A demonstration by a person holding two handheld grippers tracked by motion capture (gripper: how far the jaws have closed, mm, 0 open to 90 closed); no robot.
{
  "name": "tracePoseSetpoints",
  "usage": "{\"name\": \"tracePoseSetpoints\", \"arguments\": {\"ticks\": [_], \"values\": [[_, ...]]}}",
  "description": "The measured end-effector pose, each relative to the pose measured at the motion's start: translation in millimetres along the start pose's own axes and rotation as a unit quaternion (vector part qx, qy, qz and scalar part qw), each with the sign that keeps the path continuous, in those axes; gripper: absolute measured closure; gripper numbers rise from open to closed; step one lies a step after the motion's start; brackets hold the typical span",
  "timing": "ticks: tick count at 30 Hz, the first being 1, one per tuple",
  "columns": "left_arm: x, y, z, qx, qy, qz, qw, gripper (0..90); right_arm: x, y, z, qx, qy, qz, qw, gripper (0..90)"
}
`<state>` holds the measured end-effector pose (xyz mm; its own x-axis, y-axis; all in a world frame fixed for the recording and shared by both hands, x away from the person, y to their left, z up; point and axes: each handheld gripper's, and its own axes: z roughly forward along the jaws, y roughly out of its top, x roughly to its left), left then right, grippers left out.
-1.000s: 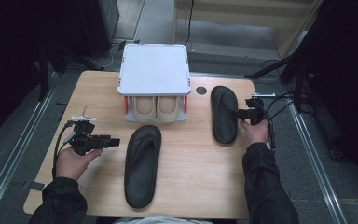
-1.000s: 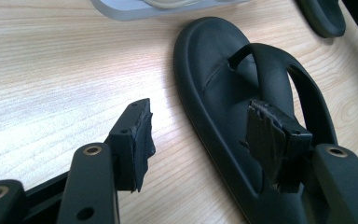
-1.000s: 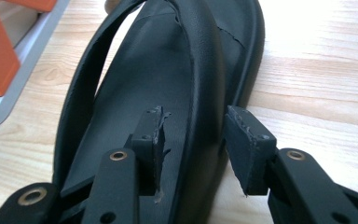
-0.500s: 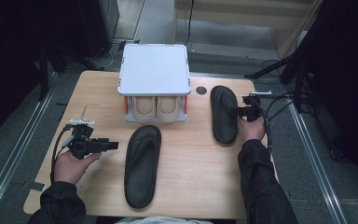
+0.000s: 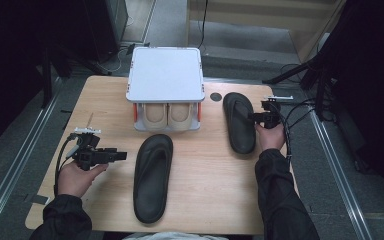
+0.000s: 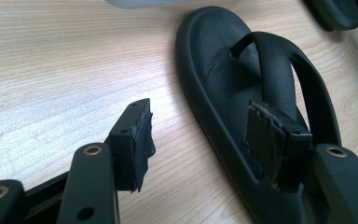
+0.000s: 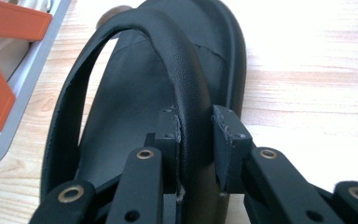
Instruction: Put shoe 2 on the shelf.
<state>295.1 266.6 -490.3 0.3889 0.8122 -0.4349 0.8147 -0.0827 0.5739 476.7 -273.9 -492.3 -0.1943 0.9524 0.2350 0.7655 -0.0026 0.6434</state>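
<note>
Two black flip-flops lie on the wooden table (image 5: 205,200). The left flip-flop (image 5: 152,172) (image 6: 214,79) lies in the middle, toe toward the rack. My left gripper (image 5: 122,156) (image 6: 200,109) hovers open just left of it, one jaw over its sole and nothing gripped. The right flip-flop (image 5: 240,125) lies by the table's right edge. My right gripper (image 5: 252,117) (image 7: 196,114) reaches in from the right; its jaws have just been closing, and both pads now press on the flip-flop's strap (image 7: 168,42).
A grey lidded rack (image 5: 165,75) with orange posts stands at the back centre, a beige pair of shoes (image 5: 167,115) inside it. A small dark disc (image 5: 215,96) lies beside it. Cables trail from both grippers, and metal rails run along the floor on both sides.
The right hand has crept slightly toward the right flip-flop's strap. The left hand and both flip-flops stay where they were.
</note>
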Motion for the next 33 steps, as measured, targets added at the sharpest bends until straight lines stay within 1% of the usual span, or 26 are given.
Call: {"name": "tracePoseSetpoints", "arguments": {"ticks": [2, 4, 5, 8, 9, 14, 16, 21, 22, 23, 24, 25, 27, 28, 29, 30, 31, 32, 33], "values": [[0.2, 0.1, -0.3, -0.002, -0.001, 0.000, 1.0000, 41.8, 3.2, 0.9, -3.2, -0.001, 0.009, -0.004, 1.0000, 74.6], [0.2, 0.1, -0.5, -0.002, -0.001, 0.000, 1.0000, 41.8, 4.7, 0.9, -4.4, 0.000, 0.010, -0.002, 0.9999, 74.6], [0.2, 0.0, -0.4, -0.001, -0.001, 0.000, 1.0000, 41.7, 7.3, 1.2, -7.6, -0.002, 0.019, -0.002, 0.9998, 74.5], [-0.7, 0.2, -0.4, -0.001, -0.002, 0.001, 1.0000, 41.7, 10.1, 0.8, -10.7, -0.001, 0.022, -0.004, 0.9998, 74.5], [-1.0, 0.4, 0.1, 0.000, -0.001, 0.002, 1.0000, 41.7, 13.7, -0.6, -15.3, 0.001, 0.027, -0.009, 0.9996, 74.4], [-2.0, 1.2, 2.2, 0.001, 0.000, 0.008, 1.0000, 41.6, 20.0, -5.7, -26.7, 0.001, 0.034, -0.019, 0.9992, 74.3], [-2.0, 1.2, 2.7, 0.004, -0.001, 0.014, 0.9999, 41.5, 21.0, -7.1, -32.1, 0.004, 0.036, -0.025, 0.9991, 74.2], [-2.5, 2.2, 4.0, 0.001, -0.001, 0.018, 0.9998, 41.6, 23.6, -16.7, -47.9, -0.002, 0.047, -0.024, 0.9986, 74.2], [-2.5, 2.2, 4.0, 0.001, -0.001, 0.018, 0.9998, 41.7, 23.6, -16.7, -47.9, -0.002, 0.047, -0.024, 0.9986, 74.2], [-3.5, 2.6, 4.8, 0.001, 0.001, 0.030, 0.9995, 42.7, 26.5, -21.7, -53.7, -0.003, 0.051, -0.027, 0.9983, 74.2], [-3.5, 2.6, 4.8, 0.001, 0.001, 0.030, 0.9995, 44.0, 26.5, -21.7, -53.7, -0.003, 0.051, -0.027, 0.9983, 74.2], [-4.4, 2.4, 5.6, -0.002, 0.000, 0.043, 0.9991, 45.5, 29.2, -26.0, -57.7, -0.002, 0.053, -0.033, 0.9980, 74.2], [-5.7, 2.4, 5.7, -0.006, 0.000, 0.055, 0.9985, 49.2, 33.5, -30.4, -62.6, -0.001, 0.059, -0.036, 0.9976, 74.2], [-5.7, 2.4, 5.7, -0.006, 0.000, 0.055, 0.9985, 51.2, 33.5, -30.4, -62.6, -0.001, 0.059, -0.036, 0.9976, 74.2], [-7.8, 2.1, 5.4, -0.016, 0.000, 0.072, 0.9972, 53.9, 38.7, -35.5, -68.3, -0.001, 0.063, -0.046, 0.9970, 74.1], [-7.8, 2.1, 5.4, -0.016, 0.000, 0.072, 0.9972, 55.3, 38.7, -35.5, -68.3, -0.001, 0.063, -0.046, 0.9970, 74.1], [-8.9, 2.1, 5.6, -0.022, 0.000, 0.083, 0.9963, 56.4, 43.8, -40.6, -72.2, -0.001, 0.068, -0.053, 0.9963, 74.2], [-9.7, 2.5, 6.5, -0.024, -0.002, 0.088, 0.9958, 57.1, 46.2, -42.9, -73.8, 0.000, 0.070, -0.055, 0.9960, 74.1], [-9.4, 3.1, 7.3, -0.019, -0.002, 0.088, 0.9959, 57.4, 48.0, -44.8, -75.0, 0.001, 0.071, -0.057, 0.9958, 74.1]]}}
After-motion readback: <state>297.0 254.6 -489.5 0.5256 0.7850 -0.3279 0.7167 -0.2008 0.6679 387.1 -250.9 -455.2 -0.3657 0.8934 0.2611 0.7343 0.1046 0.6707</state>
